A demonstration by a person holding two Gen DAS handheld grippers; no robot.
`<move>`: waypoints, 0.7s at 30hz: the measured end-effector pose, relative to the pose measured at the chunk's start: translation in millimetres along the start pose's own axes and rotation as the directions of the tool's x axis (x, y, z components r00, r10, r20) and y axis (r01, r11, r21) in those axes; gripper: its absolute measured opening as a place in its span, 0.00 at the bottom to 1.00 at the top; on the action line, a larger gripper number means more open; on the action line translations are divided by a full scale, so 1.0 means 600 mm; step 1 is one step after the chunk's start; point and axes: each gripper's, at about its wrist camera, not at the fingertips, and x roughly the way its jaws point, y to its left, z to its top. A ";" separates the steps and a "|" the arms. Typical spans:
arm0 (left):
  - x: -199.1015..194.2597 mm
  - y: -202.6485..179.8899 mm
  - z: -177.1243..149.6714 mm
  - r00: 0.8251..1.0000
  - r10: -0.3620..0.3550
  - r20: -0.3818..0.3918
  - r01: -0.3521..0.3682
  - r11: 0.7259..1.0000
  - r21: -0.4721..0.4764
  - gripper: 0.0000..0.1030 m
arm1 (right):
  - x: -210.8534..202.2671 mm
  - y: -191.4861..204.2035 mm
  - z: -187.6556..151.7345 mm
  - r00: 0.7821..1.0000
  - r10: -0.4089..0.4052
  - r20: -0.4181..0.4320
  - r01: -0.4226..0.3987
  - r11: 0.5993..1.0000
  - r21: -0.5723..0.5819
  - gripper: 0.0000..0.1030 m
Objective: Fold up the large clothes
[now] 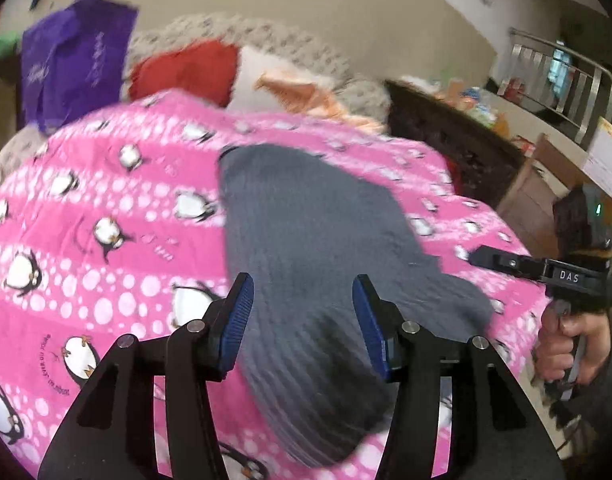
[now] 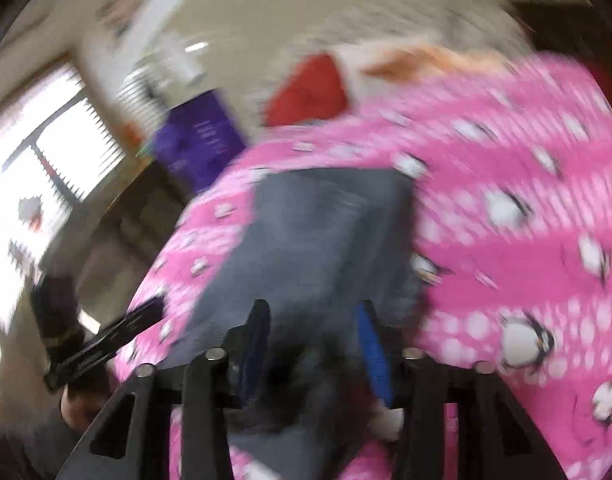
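A grey ribbed knit garment [image 1: 318,264] lies on a pink penguin-print sheet [image 1: 106,216]. My left gripper [image 1: 304,300] is open above the garment's near end, with nothing between its blue pads. The right gripper [image 1: 506,264] shows at the right of the left wrist view, held by a hand beside the garment's right edge. In the blurred right wrist view the grey garment [image 2: 326,232] lies ahead on the pink sheet [image 2: 526,208]. My right gripper [image 2: 314,320] is open over the garment's near end. The left gripper [image 2: 118,332] shows at the left.
A pile of clothes lies at the far end: a red one [image 1: 186,72], a white one [image 1: 258,76], an orange one [image 1: 306,92] and a grey patterned blanket [image 1: 242,28]. A purple bag [image 1: 74,60] stands at far left. A dark wooden cabinet [image 1: 458,148] stands at right.
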 end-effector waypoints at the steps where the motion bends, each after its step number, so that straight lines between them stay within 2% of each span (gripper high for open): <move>1: -0.007 -0.011 -0.004 0.999 -0.033 -0.005 0.033 0.999 0.010 0.49 | -0.007 0.043 0.000 1.000 0.011 -0.004 -0.011 0.996 -0.088 0.25; 3: -0.013 -0.030 -0.012 0.997 -0.075 -0.019 0.075 0.997 0.018 0.47 | -0.006 0.094 -0.006 0.999 0.030 -0.020 -0.034 0.979 -0.200 0.25; 4: -0.011 -0.038 -0.017 0.996 -0.088 -0.032 0.088 0.996 0.016 0.46 | 0.007 0.116 -0.015 0.998 0.019 -0.056 -0.033 0.963 -0.269 0.25; 6: 0.017 -0.043 -0.035 0.990 -0.081 -0.113 0.083 0.996 0.011 0.45 | 0.046 0.119 -0.036 0.989 -0.061 -0.133 0.017 0.950 -0.313 0.25; 7: 0.045 -0.039 -0.054 0.980 -0.071 -0.188 0.070 0.997 -0.012 0.44 | 0.078 0.101 -0.051 0.969 -0.135 -0.207 0.069 0.953 -0.296 0.25; 8: 0.063 -0.035 -0.069 0.972 -0.063 -0.227 0.058 0.998 -0.031 0.43 | 0.106 0.074 -0.070 0.946 -0.169 -0.276 0.099 0.963 -0.251 0.25; 10: 0.060 -0.033 -0.079 0.982 -0.055 -0.181 0.049 0.998 -0.040 0.43 | 0.102 0.053 -0.083 0.971 -0.100 -0.215 0.059 0.980 -0.189 0.25; 12: 0.058 -0.034 -0.078 0.983 -0.047 -0.177 0.037 0.998 -0.060 0.43 | 0.100 0.053 -0.084 0.973 -0.105 -0.203 0.073 0.984 -0.162 0.28; 14: 0.061 -0.037 -0.076 0.983 -0.036 -0.180 0.027 0.998 -0.052 0.43 | 0.102 0.061 -0.083 0.971 -0.124 -0.203 0.087 0.979 -0.182 0.34; 15: 0.061 -0.041 -0.075 0.983 -0.030 -0.181 0.023 0.999 -0.041 0.45 | 0.102 0.063 -0.083 0.972 -0.122 -0.202 0.084 0.979 -0.185 0.37; 16: 0.062 -0.045 -0.074 0.982 -0.043 -0.183 0.038 0.999 -0.033 0.55 | 0.101 0.064 -0.084 0.974 -0.110 -0.200 0.075 0.982 -0.173 0.41; 17: 0.066 -0.048 -0.070 0.980 -0.074 -0.185 0.069 0.997 -0.033 0.71 | 0.099 0.064 -0.082 0.976 -0.092 -0.198 0.062 0.986 -0.155 0.42; 19: 0.067 -0.054 -0.064 0.971 -0.146 -0.187 0.140 0.989 -0.044 0.84 | 0.084 0.049 -0.081 0.977 -0.058 -0.203 0.040 0.995 -0.091 0.41; 21: 0.063 -0.060 -0.058 0.970 -0.137 -0.200 0.133 0.991 -0.035 0.85 | 0.056 0.048 -0.072 0.982 -0.047 -0.182 0.041 0.999 -0.035 0.40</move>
